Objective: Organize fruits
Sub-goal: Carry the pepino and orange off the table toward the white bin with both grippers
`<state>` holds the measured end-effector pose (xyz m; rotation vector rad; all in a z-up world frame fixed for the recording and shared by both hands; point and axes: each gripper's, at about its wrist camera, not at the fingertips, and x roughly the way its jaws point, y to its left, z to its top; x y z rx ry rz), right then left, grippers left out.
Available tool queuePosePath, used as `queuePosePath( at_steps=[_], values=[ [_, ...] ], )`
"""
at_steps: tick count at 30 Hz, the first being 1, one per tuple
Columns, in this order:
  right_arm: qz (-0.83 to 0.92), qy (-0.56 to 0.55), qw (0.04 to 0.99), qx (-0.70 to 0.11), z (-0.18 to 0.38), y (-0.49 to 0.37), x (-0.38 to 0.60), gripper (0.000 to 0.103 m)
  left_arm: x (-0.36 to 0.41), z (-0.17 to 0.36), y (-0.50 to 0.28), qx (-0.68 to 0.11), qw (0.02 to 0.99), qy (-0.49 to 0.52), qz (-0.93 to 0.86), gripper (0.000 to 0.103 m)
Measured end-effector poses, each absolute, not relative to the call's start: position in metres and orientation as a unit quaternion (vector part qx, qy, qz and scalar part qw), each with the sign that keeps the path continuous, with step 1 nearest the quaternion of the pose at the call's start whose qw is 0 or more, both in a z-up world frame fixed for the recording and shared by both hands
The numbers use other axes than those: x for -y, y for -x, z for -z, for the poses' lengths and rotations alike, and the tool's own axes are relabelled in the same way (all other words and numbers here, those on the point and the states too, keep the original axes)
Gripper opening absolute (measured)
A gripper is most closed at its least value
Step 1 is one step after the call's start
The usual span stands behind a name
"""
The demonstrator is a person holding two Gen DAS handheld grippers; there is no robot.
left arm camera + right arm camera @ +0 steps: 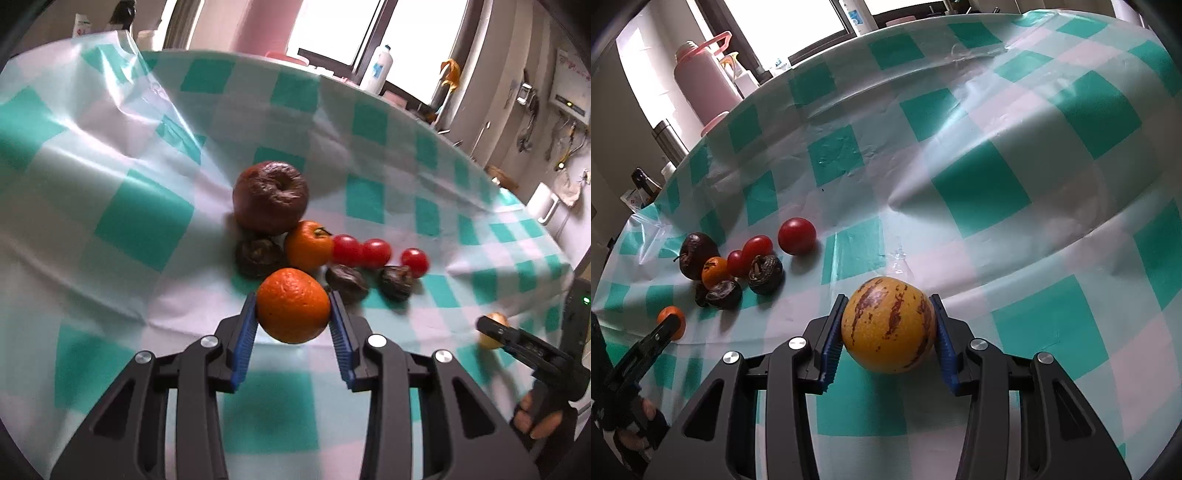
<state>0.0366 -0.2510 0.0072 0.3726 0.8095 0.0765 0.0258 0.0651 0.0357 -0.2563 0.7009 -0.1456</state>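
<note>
Left gripper point(293, 314) fingers clamp orange point(293, 305), fruit pile point(295, 236) just beyond; right gripper point(888, 325) grips striped yellow fruit point(888, 325), pile far left.

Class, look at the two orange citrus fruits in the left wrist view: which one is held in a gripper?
The nearer, larger orange, clamped between the left gripper's blue pads. The smaller orange lies free on the tablecloth against the wrinkled brown apple.
</note>
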Motion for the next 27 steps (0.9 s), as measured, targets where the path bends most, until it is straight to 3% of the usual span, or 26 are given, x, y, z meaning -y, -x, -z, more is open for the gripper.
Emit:
queuePosePath(
  at_steps=[11,27],
  values=[
    [-0.103,-0.149,0.914,-0.363,-0.023,0.038,0.213,0.044,-0.040,-0.068,0.045,-0.264,0.958,0.072,0.082,0.038],
    [-0.109,-0.078,0.937,-0.322,-0.039,0.136,0.237,0.044,0.049,-0.054,0.114,-0.287,0.946,0.005,0.149,0.038]
  ],
)
